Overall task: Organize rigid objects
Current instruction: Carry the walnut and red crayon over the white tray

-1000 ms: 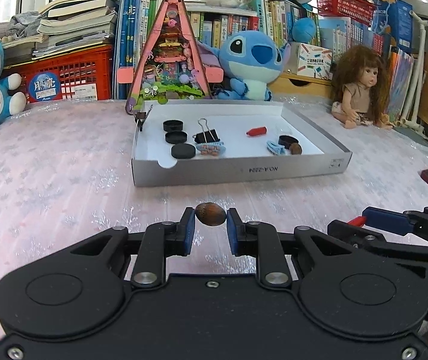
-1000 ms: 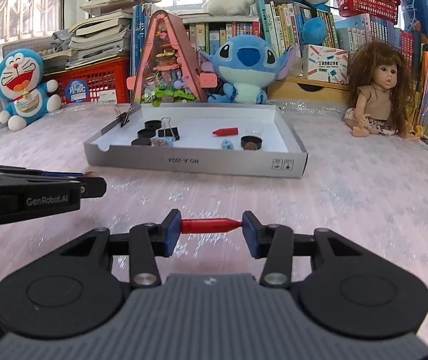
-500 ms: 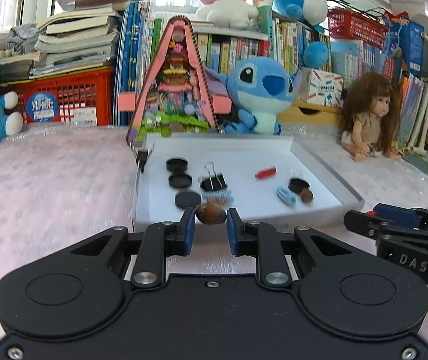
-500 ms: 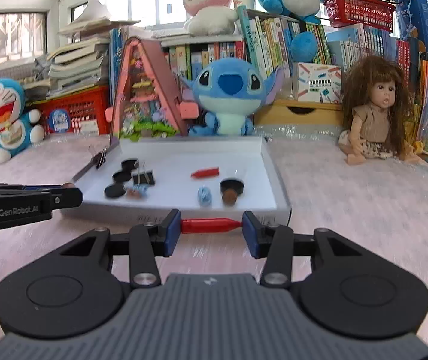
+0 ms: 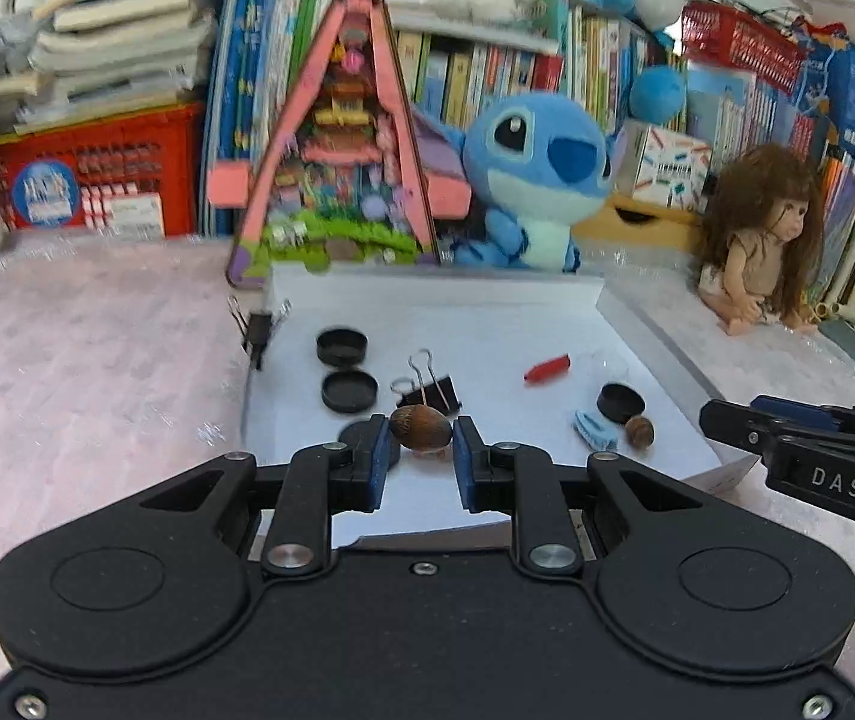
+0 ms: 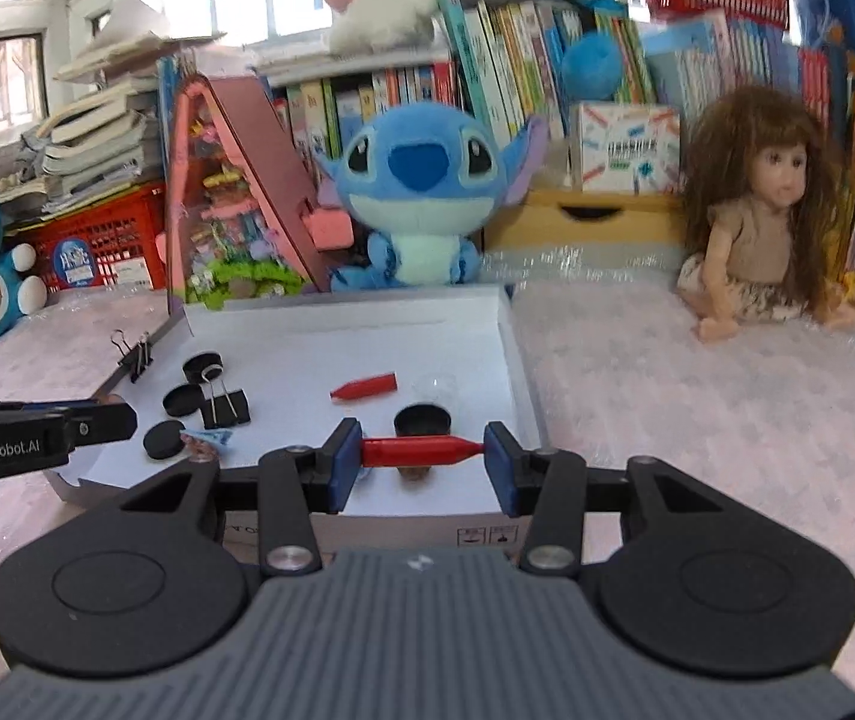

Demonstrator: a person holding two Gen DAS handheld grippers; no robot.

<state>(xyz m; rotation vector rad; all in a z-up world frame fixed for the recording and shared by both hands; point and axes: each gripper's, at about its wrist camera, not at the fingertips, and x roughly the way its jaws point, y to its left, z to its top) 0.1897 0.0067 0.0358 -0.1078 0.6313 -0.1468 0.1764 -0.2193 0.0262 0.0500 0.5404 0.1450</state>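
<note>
My left gripper (image 5: 421, 438) is shut on a brown nut (image 5: 420, 428) and hangs over the near left part of the white cardboard tray (image 5: 655, 336). My right gripper (image 6: 422, 457) is shut on a red crayon (image 6: 421, 452), held crosswise above the tray's (image 6: 517, 360) near right corner. Inside the tray lie black caps (image 5: 340, 347), a black binder clip (image 5: 430, 387), another red crayon (image 5: 547, 369), a light blue piece (image 5: 594, 429) and a second brown nut (image 5: 639, 431). The right gripper's body shows at the right edge of the left wrist view.
A binder clip (image 6: 136, 354) is clamped on the tray's left wall. Behind the tray stand a pink triangular toy house (image 5: 337, 168) and a blue plush (image 6: 421, 192). A doll (image 6: 757, 222) sits at the right, a red crate (image 5: 85, 180) at the left. Bookshelves fill the back.
Both grippers have moved forward from in front of the tray to above its near edge, each still carrying its object. The tray now looks larger and closer.
</note>
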